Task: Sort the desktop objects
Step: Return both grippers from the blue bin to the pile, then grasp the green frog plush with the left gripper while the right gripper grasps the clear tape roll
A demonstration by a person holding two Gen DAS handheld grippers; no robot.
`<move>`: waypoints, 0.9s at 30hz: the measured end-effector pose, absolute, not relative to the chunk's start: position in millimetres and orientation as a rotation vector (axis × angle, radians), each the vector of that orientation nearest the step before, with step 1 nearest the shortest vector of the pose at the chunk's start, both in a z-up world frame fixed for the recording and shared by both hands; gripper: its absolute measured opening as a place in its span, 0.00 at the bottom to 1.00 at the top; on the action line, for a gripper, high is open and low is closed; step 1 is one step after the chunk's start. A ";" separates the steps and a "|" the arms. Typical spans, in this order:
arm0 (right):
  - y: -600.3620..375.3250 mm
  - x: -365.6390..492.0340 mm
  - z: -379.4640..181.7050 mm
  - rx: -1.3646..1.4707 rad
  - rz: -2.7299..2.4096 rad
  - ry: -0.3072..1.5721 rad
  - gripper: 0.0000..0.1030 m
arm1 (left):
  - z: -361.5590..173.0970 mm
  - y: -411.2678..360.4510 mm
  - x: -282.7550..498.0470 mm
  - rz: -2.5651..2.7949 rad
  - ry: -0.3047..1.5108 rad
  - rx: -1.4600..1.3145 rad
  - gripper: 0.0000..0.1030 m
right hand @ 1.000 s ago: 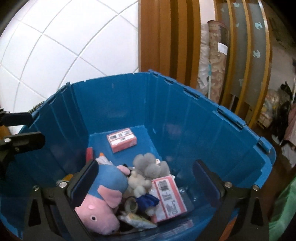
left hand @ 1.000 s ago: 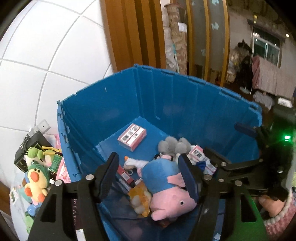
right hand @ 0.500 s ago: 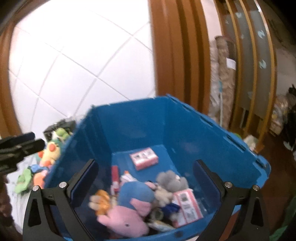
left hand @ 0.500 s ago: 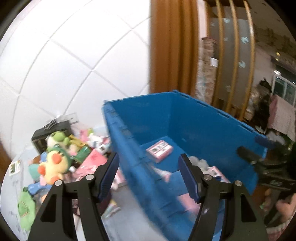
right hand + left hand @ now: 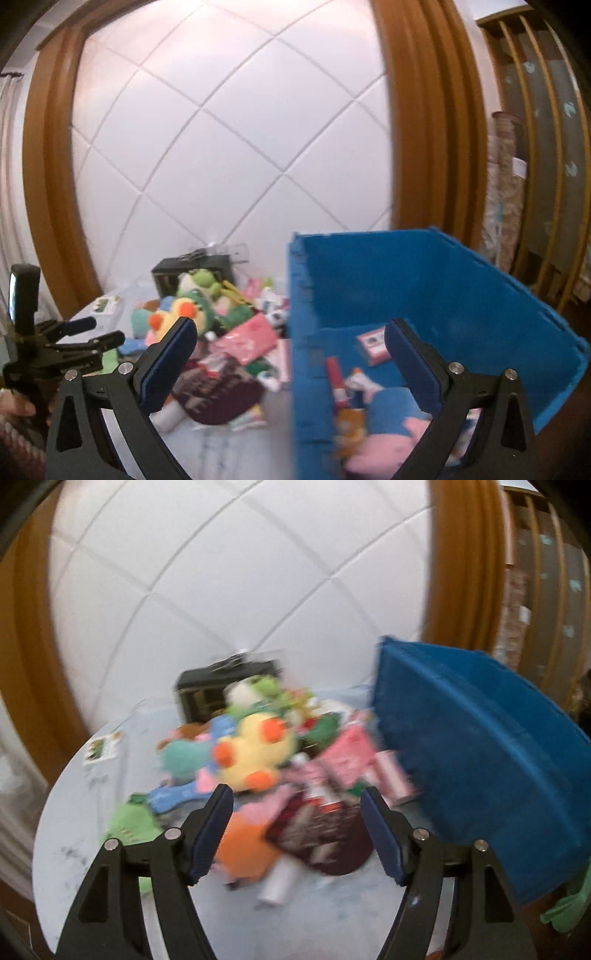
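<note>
Looking along my left tongs, I see the jaws opening with nothing between them, only the pile on the table beyond. Nearest the tips lie a dark maroon packet, an orange piece and a white roll, all blurred. Past them sits a yellow duck plush with orange patches, a pink packet beside it, and a teal plush on its other side. Behind the pile stands a black box against the white quilted wall. Off to the right of the pile rises the blue crate, its outer wall towards me.

My right tongs stand wide apart and hold nothing; they straddle the crate's near corner. Inside the crate, close to me, lies a pink and blue pig plush, with a red stick-shaped item next to it and a small red and white box further in on the floor. At the left edge of this view my other tongs hover over the table, gripped by my hand.
</note>
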State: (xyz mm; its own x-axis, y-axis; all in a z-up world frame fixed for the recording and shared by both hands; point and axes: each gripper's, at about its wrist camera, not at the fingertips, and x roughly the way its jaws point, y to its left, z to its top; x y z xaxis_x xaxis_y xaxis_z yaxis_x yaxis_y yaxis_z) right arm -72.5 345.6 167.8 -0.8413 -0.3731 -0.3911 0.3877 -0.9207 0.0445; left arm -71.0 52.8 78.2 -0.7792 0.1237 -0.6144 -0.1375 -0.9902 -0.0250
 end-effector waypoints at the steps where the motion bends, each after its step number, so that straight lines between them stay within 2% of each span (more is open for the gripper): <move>1: 333.5 -71.6 165.7 0.564 -2.675 0.052 1.00 | 73.9 39.1 -73.9 2.846 0.023 -0.994 0.69; 8: 244.6 -79.2 132.3 0.660 -2.589 0.070 1.00 | 26.2 -73.8 -86.2 2.909 -0.014 -1.185 0.69; 15: 190.8 -114.2 67.2 0.908 -2.513 0.057 1.00 | -35.2 -179.7 -102.5 2.974 -0.162 -1.421 0.69; 27: 94.2 -151.3 -3.4 1.128 -2.316 0.131 1.00 | -121.9 -232.7 -156.3 2.873 -0.308 -1.680 0.69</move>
